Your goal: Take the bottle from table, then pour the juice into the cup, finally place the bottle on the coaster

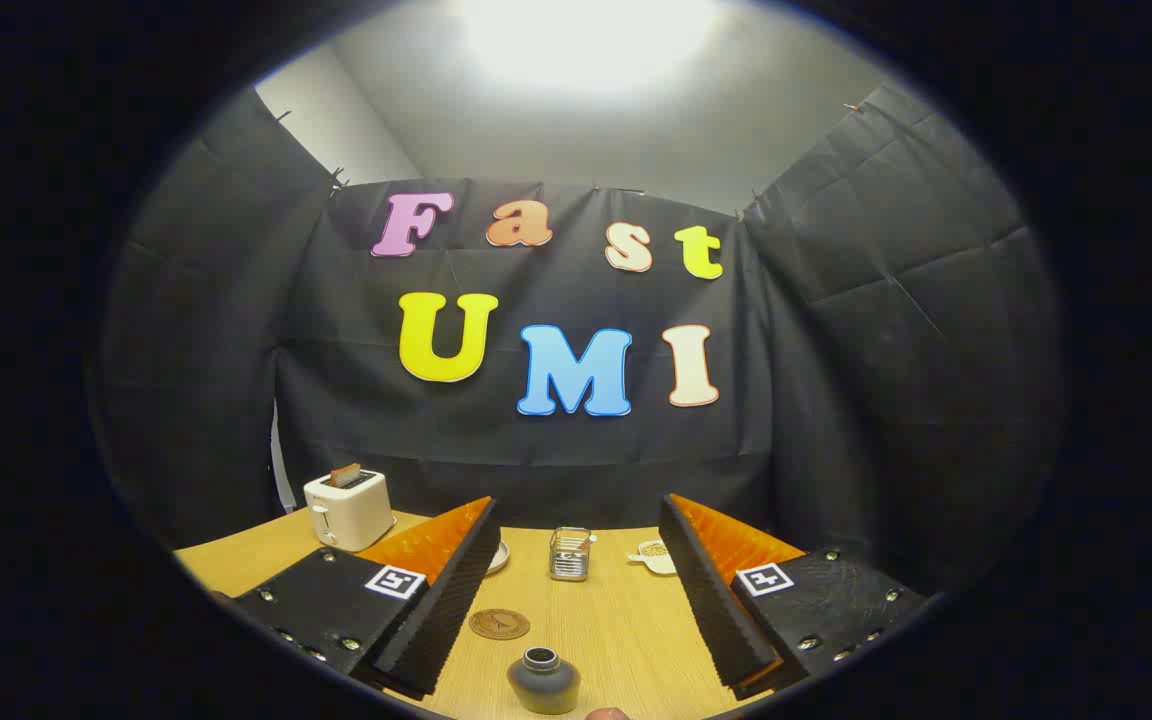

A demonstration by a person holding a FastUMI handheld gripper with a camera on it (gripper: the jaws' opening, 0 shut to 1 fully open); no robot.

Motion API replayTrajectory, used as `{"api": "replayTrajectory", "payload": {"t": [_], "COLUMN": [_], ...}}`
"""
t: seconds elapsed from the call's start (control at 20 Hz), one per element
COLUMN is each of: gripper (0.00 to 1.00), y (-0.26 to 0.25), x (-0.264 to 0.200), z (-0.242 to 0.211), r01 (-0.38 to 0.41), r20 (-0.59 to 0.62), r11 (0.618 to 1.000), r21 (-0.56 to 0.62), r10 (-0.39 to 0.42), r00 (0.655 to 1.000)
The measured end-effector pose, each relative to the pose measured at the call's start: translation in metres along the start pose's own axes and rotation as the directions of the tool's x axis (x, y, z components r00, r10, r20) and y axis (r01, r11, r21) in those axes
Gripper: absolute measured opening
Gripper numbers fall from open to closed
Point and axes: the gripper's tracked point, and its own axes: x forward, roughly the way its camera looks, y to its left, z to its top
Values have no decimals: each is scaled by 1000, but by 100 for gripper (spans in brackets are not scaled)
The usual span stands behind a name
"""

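My gripper (576, 510) is open, its two fingers spread wide above the wooden table (626, 640) with nothing held. Between the fingers and close in stands a small dark grey vessel (543, 682) with a round body and a narrow open neck. A round brown coaster (499, 624) lies flat just beyond it, toward the left finger. Farther ahead, near the table's back edge, stands a clear glass cup (570, 553). Right below the grey vessel, a small rounded brownish top (608, 714) pokes into sight; I cannot tell what it belongs to.
A white toaster (348, 508) with a slice in it stands at the back left corner. A small white dish (653, 555) sits by the right finger, and a white plate (499, 556) peeks out behind the left finger. Black cloth walls close the table on three sides.
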Motion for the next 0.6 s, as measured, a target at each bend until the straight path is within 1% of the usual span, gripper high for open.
{"api": "replayTrajectory", "payload": {"t": [0.6], "gripper": [98], "y": [10], "x": [-11], "z": [7], "r01": [-52], "r20": [52], "r11": [998], "r21": [21], "r10": [51], "r00": [997]}}
